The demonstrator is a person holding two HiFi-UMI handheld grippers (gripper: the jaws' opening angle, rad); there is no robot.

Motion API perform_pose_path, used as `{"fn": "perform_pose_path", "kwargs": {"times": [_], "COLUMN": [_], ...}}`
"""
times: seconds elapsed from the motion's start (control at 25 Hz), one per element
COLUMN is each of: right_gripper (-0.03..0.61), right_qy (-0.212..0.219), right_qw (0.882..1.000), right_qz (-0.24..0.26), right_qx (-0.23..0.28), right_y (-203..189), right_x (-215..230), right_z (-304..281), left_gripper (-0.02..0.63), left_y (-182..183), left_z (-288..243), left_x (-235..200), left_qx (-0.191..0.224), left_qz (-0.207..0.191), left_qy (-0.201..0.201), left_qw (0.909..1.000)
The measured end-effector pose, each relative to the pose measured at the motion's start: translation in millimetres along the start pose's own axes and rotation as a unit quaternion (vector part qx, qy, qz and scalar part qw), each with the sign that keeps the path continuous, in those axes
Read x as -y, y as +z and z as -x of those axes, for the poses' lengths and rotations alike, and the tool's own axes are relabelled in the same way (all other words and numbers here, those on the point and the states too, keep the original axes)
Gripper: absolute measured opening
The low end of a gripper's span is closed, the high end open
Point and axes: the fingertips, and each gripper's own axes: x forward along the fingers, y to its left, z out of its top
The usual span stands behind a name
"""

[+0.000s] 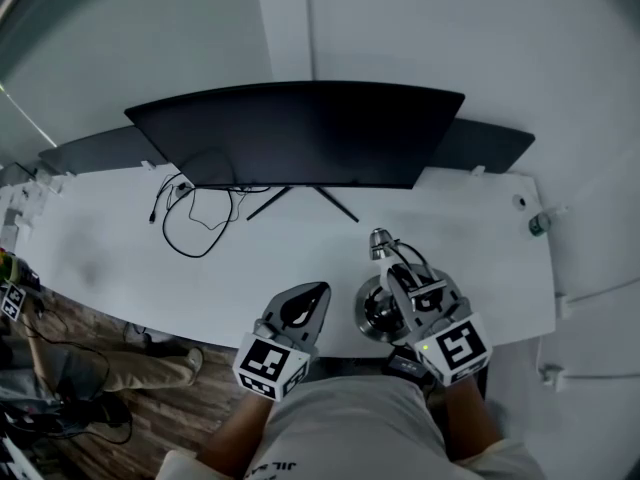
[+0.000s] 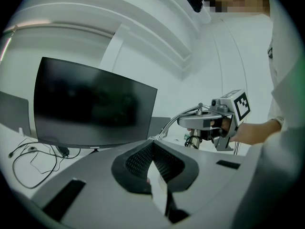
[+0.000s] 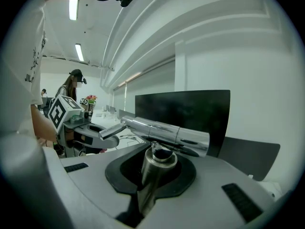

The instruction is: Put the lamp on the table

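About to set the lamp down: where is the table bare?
The widest bare stretch of table lies left of the cable loop. Bare too: in front of the monitor stand, and right of the lamp toward the small teal object. Crowded: under the monitor, around that loop and stand.

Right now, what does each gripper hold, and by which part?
The right gripper holds the lamp by its upright metal post; the left gripper holds nothing.
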Motion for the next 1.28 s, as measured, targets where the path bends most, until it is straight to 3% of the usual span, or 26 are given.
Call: {"fn": "perform_pose_path", "kwargs": {"times": [0.56,0.88,1.04,1.28], "right_gripper": [0.041,0.041,0.041,0.041], "right_qy": [-0.02,-0.015,-0.014,-0.011], "right_qw": [1.0,1.0,1.0,1.0], "right_qz": [-0.01,-0.009,-0.013,-0.014], "right_qx": [-0.003,-0.009,-0.012,-0.015], "right_y": [1,-2,-6,-15], "right_x": [13,24,30,36], "right_z": [-25,-50,-62,-82], "left_gripper": [0.002,0.002,0.002,0.002], "left_y": [1,-8,-7,-10], "left_z": [-15,-25,-32,-39], "left_x": [-24,-37,-45,-54], "left_qx": [-0.004,-0.028,-0.014,-0.025], "left_qz": [-0.01,0.005,0.001,0.009], "left_qy": [-0.012,-0.011,-0.006,-0.004], "left_qw": [0.9999,0.9995,0.9999,0.9996]}}
